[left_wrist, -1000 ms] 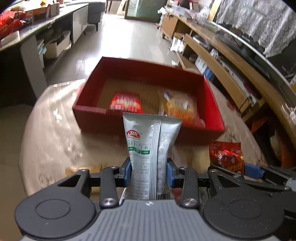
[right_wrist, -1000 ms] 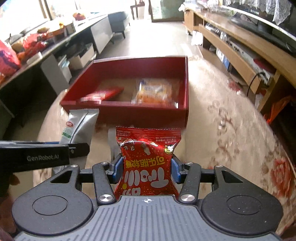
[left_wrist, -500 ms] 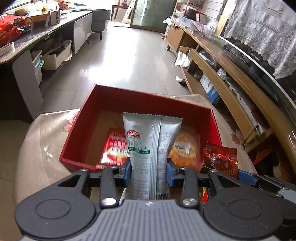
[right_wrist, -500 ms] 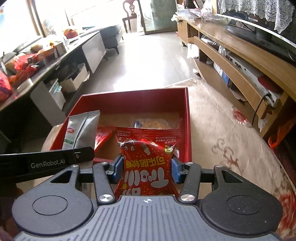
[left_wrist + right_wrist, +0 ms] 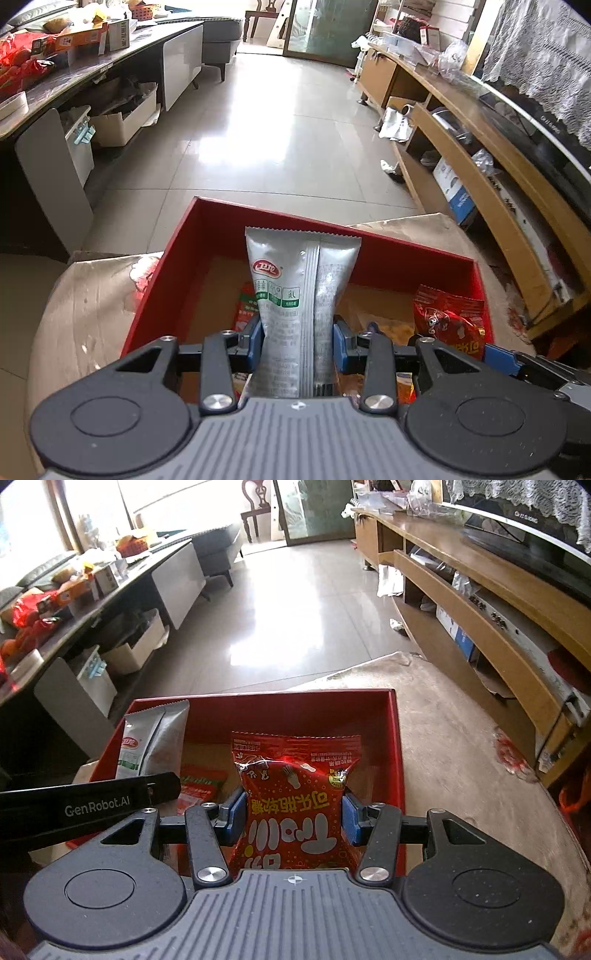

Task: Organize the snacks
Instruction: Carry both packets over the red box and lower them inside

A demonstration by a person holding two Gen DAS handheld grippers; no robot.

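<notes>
The left tongs (image 5: pixel 297 345) are clamped on a silver pouch (image 5: pixel 295 295), its blue pads pressing the lower body from both sides. The pouch stands with its long axis running toward 12 o'clock from the tongs, serrated seal at the far end, a raised back seam down the middle. It looks like a slim foil laminate, smooth and slightly creased, so it should slide off the pads easily once they part.

Both packs hang above the red box (image 5: pixel 162 280), an open rectangular tray with stiff upright walls and a plain brown floor. From the left tongs the free floor lies at about 12 o'clock, directly beneath and ahead of the pouch. A flat red sachet (image 5: pixel 246 302) lies on the floor at roughly 11 o'clock, and an orange packet (image 5: pixel 391 328) at about 1 o'clock, both partly hidden.

The right tongs (image 5: pixel 293 818) are closed on a red snack bag (image 5: pixel 295 794), a puffed, glossy pillow pack with crimped ends, long axis also toward 12 o'clock. The box's right wall (image 5: pixel 400 757) stands at about 2 o'clock from these tongs, close by.

The box rests on a worktop (image 5: pixel 461 738) covered in a beige patterned cloth. Judging by position, neither hand is clearly nearer; a straight release downward would likely land both packs inside.
</notes>
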